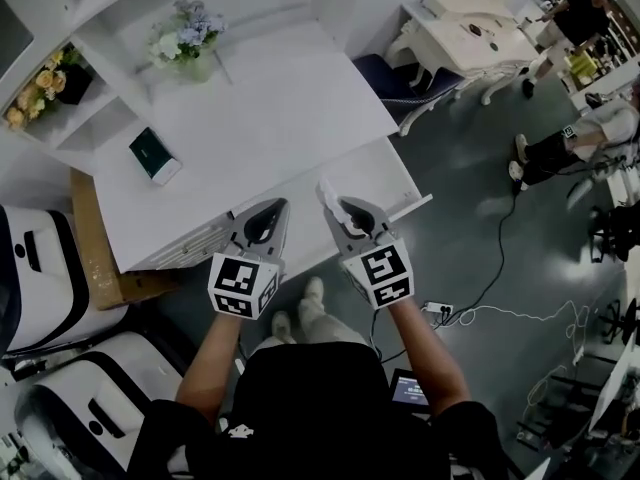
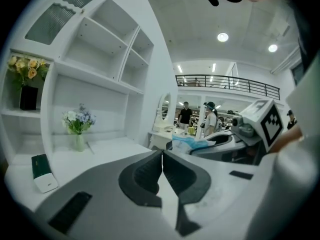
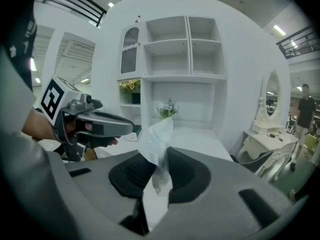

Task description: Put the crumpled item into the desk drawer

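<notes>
While the right gripper [image 3: 159,158] has its fingers pinched on a crumpled wad [image 3: 157,134] of white stuff, paper or thin plastic, the left gripper [image 2: 162,159] holds nothing: its fingers are pressed together, with only a hairline slit between the dark pads. The wad stands up out of the right fingers, most of it above them and a small tail hanging below.

From the head view both grippers sit side by side, near each other but apart, over the front edge of the white tabletop [image 1: 260,133] and pointing toward it, with the wad poking out past the right fingertips. Whether a drawer stands open under that edge I cannot tell.

Toward the left of the tabletop lies a green and white box [image 1: 155,156], well apart from both grippers. A vase of pale blue flowers [image 1: 190,40] stands at the back, and yellow flowers [image 1: 45,80] in a dark pot sit on a shelf to the left. A blue chair [image 1: 400,88] stands beside the desk on the grey floor [image 1: 480,228]
</notes>
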Available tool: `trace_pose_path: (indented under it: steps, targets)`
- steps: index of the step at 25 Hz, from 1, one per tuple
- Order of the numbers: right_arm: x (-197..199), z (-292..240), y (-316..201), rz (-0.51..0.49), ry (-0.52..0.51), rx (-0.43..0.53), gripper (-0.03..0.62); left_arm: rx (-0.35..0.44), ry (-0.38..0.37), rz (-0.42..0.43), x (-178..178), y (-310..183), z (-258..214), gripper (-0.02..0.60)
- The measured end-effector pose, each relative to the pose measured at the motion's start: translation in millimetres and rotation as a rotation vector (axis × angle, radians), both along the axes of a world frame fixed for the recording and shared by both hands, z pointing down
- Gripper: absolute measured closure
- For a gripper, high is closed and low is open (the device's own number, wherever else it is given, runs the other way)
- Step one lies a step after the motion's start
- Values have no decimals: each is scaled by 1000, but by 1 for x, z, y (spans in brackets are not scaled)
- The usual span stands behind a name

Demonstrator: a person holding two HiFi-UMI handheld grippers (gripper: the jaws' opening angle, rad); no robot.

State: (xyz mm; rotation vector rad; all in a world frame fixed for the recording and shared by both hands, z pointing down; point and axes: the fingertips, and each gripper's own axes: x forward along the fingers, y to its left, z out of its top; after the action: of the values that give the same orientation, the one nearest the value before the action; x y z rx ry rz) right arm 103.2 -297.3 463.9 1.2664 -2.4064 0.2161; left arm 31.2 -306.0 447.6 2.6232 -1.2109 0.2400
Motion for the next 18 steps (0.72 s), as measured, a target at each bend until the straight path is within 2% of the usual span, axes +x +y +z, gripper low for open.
trace_pose_path:
  steps: [7, 12, 18]
  targets:
    - [-13, 36, -5, -59, 39, -72, 534, -65, -12, -18, -5, -4, 31, 574]
    - [-16, 63, -4, -101, 82, -122, 534, -106, -65, -31, -9, -2, 57, 574]
    - [-21, 95, -2, -144, 123, -192, 534, -157, -77, -53, -14, -1, 85, 574]
